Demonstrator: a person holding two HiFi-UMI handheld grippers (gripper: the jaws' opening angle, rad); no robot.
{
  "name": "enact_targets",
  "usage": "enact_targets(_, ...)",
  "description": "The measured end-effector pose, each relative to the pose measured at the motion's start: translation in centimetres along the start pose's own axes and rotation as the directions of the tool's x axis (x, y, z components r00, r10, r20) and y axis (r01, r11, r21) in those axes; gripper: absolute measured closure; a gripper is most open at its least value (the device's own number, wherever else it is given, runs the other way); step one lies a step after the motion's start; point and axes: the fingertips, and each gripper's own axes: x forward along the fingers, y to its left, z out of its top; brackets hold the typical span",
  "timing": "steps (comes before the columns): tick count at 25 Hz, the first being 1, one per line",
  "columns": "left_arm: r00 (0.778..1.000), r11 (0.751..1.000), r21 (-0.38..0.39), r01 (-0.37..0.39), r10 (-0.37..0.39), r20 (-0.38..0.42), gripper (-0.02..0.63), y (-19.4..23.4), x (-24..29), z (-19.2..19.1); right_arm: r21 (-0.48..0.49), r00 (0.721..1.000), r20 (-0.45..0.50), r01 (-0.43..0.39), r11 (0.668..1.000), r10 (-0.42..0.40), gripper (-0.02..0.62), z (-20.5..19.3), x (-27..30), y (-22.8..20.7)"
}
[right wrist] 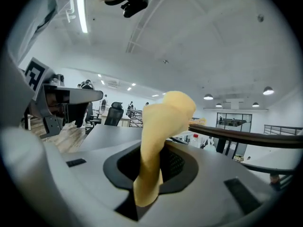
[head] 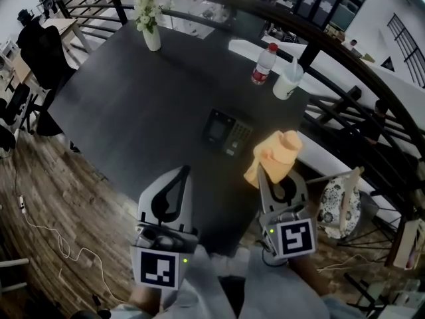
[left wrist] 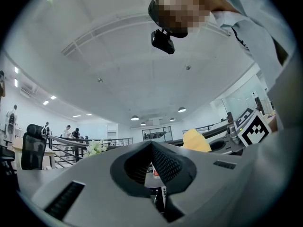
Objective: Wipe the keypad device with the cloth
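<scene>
The black keypad device (head: pixel 227 131) lies flat on the dark table (head: pixel 133 111), toward its right front. A yellow cloth (head: pixel 275 155) is pinched in my right gripper (head: pixel 265 173), which hovers just right of and nearer than the device, over the table's front edge. The right gripper view shows the cloth (right wrist: pixel 161 141) standing up between the shut jaws of that gripper (right wrist: pixel 154 174). My left gripper (head: pixel 182 169) is shut and empty, held left of the device near the front edge. In the left gripper view its jaws (left wrist: pixel 151 150) meet, with the cloth (left wrist: pixel 196 141) off to the right.
At the table's far side stand a vase of white flowers (head: pixel 151 35), a water bottle (head: pixel 264 64) and a white cup (head: pixel 287 82). A curved dark railing (head: pixel 345 58) runs past the right side. An office chair (head: pixel 40 45) stands at left; cables lie on the wood floor (head: pixel 60 238).
</scene>
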Motion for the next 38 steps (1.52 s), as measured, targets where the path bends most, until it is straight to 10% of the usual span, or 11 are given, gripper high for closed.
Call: enact_targets(38, 1.000, 1.000, -0.005, -0.005, 0.005, -0.014, 0.594, -1.3, -1.2, 0.0, 0.006, 1.000, 0.018, -0.018, 1.000, 0.017, 0.526, 1.4, -1.9, -0.1)
